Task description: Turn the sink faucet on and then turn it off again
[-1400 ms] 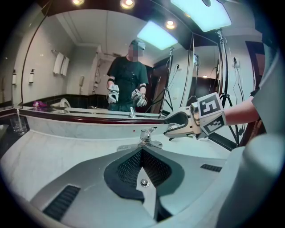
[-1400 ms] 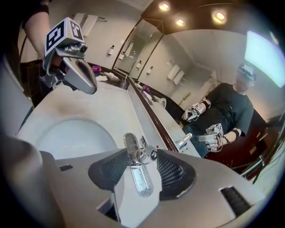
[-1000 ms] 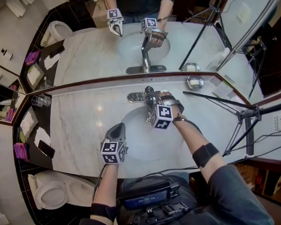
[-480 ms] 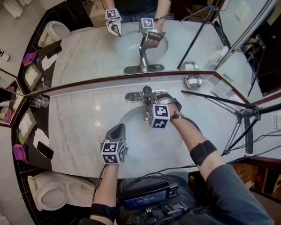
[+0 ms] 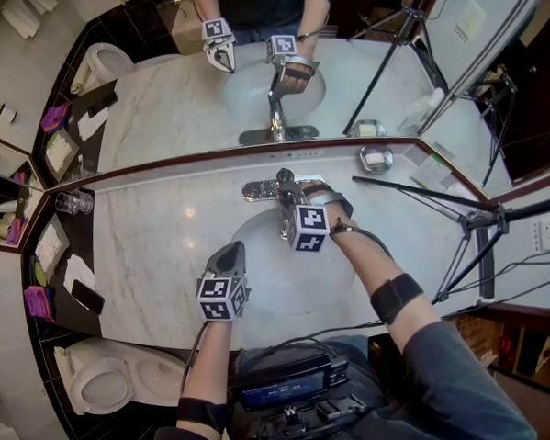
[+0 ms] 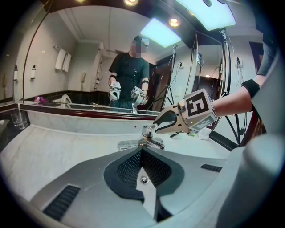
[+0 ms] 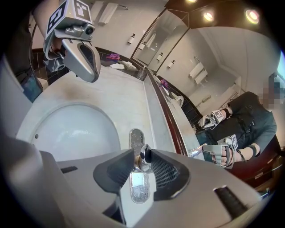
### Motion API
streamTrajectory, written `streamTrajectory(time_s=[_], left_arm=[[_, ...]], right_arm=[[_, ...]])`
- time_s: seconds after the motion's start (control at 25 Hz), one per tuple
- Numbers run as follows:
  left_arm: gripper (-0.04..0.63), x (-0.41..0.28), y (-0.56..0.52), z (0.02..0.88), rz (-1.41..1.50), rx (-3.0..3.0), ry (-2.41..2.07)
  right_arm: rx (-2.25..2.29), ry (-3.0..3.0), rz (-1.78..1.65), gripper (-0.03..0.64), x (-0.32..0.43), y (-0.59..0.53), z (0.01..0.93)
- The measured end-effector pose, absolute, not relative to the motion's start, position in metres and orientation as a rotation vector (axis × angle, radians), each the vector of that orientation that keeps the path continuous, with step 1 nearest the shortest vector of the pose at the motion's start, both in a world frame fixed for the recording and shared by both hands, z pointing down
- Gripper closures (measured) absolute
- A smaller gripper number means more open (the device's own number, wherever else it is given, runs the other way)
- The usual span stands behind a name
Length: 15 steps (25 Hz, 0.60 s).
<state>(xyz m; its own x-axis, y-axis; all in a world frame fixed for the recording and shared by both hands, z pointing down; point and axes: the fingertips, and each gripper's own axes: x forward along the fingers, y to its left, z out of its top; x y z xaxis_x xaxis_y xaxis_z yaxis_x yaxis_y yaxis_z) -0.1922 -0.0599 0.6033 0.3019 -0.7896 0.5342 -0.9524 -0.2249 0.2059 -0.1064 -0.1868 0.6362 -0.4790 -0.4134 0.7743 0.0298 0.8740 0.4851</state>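
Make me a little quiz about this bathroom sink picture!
1. True or false: the left gripper holds the faucet handle.
2. What sits between the right gripper's jaws? A) soap B) the faucet handle C) a towel
3. Fill in: the wall behind the sink is a big ____.
Key: 1 false, it is shut and empty. 2 B; those jaws have just been closing on it. 3 mirror.

Two grippers (image 5: 229,252) (image 5: 288,182), one faucet (image 5: 260,189), one sink (image 5: 259,266)
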Motion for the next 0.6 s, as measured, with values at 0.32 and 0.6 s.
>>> streamTrajectory(time_s=[0.32, 0.6], left_arm=[[0.595, -0.190, -0.062, 0.603, 0.433, 2.085, -1.535], [0.595, -0.190, -0.062, 0.603, 0.435, 2.084, -1.540]], right_arm=[[0.216, -1.982, -0.536, 0.489, -0.107, -0.167, 0.650], [0.193, -1.964, -0.533, 0.482, -0.106, -0.160, 0.659]])
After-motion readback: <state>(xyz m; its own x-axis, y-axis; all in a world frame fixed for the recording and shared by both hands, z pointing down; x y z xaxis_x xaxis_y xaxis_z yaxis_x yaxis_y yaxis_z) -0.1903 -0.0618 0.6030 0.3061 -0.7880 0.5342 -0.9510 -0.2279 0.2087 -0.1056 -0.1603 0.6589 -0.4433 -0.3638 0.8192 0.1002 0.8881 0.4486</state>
